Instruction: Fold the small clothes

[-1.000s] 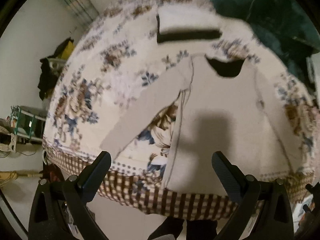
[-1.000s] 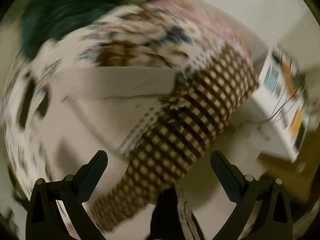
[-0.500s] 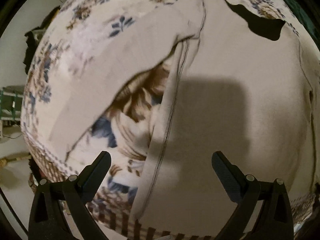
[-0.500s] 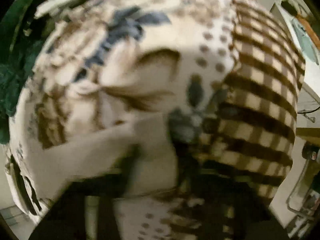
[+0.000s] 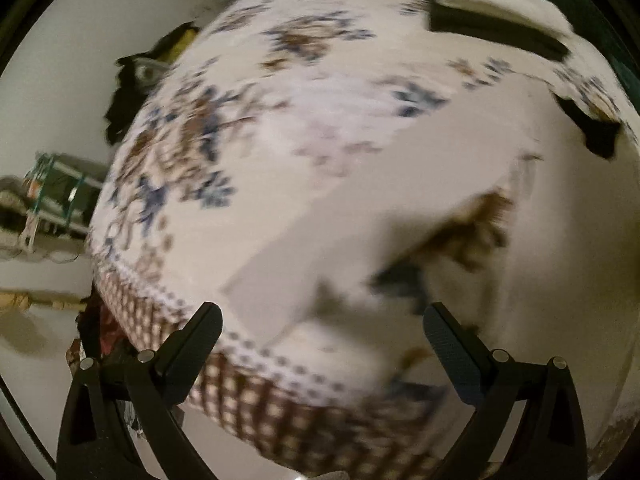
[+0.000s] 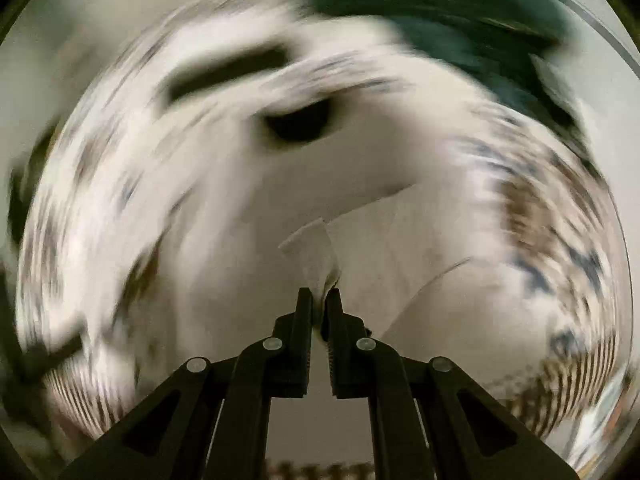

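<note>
left gripper [image 5: 322,326]: jaws spread wide, empty. Hovering over the left sleeve [image 5: 332,232]; half a second ago it was framing the shirt's side seam, so it has slid out toward the cuff.
shirt [image 5: 560,208]: pale long-sleeved top, lying on the floral bedspread [image 5: 240,128] near its checked border. Left sleeve angled out flat, not yet folded.
folded pile [image 5: 492,12]: white-and-dark stack at the far side of the bed, well apart from the shirt.
right gripper [image 6: 320,296]: jaws pressed together, pinching a corner of pale cloth [image 6: 316,252]. Half a second ago that view was only blur over the bed edge; now the cuff is lifted over the body.
read: right sleeve fold looks underway, left one likely next.
blur: heavy in both views, exact landing spot unclear.
</note>
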Action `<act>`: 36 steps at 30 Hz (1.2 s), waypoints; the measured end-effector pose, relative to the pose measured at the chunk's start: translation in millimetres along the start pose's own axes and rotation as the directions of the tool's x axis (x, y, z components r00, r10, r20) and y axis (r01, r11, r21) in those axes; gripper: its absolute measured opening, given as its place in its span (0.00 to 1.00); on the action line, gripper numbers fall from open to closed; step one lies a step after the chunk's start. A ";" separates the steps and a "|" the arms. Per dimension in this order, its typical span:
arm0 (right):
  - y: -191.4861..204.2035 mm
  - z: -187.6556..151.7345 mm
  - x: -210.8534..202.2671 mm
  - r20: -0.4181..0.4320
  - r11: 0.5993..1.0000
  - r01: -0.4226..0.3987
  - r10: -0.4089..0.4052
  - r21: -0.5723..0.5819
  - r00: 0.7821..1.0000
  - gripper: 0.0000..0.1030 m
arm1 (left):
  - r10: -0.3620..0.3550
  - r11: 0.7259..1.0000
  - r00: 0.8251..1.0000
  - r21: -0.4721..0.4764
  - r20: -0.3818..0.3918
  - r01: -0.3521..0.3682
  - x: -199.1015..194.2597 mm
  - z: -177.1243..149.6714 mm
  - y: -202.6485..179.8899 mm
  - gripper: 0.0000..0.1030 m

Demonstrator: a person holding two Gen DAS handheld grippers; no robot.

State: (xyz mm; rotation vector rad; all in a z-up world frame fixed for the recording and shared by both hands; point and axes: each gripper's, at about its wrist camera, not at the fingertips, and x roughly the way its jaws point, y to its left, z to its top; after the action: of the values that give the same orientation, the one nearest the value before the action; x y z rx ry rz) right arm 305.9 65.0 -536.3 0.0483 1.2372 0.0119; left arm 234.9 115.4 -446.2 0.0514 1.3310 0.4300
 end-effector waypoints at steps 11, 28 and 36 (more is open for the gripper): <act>149.6 -112.6 121.1 -0.388 0.924 -0.061 -0.098 -0.378 0.916 0.14 | -0.064 0.971 0.977 -0.238 -0.203 0.015 74.9 -34.2 101.2 1.00; 7.5 -110.8 107.5 -0.442 0.982 0.065 0.020 0.177 0.897 0.56 | -0.385 0.715 0.919 -0.658 -0.086 0.237 166.5 -25.6 122.8 0.09; -63.6 -123.1 91.1 -0.387 0.963 0.066 0.042 0.262 0.921 0.56 | -0.277 0.878 0.941 -0.349 0.193 0.329 46.9 4.1 67.7 0.04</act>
State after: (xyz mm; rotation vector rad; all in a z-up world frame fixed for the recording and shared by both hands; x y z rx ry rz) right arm 218.3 8.4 -665.3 0.2884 1.6332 -0.1667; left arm 228.3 194.2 -469.8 -0.4392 1.0768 0.3987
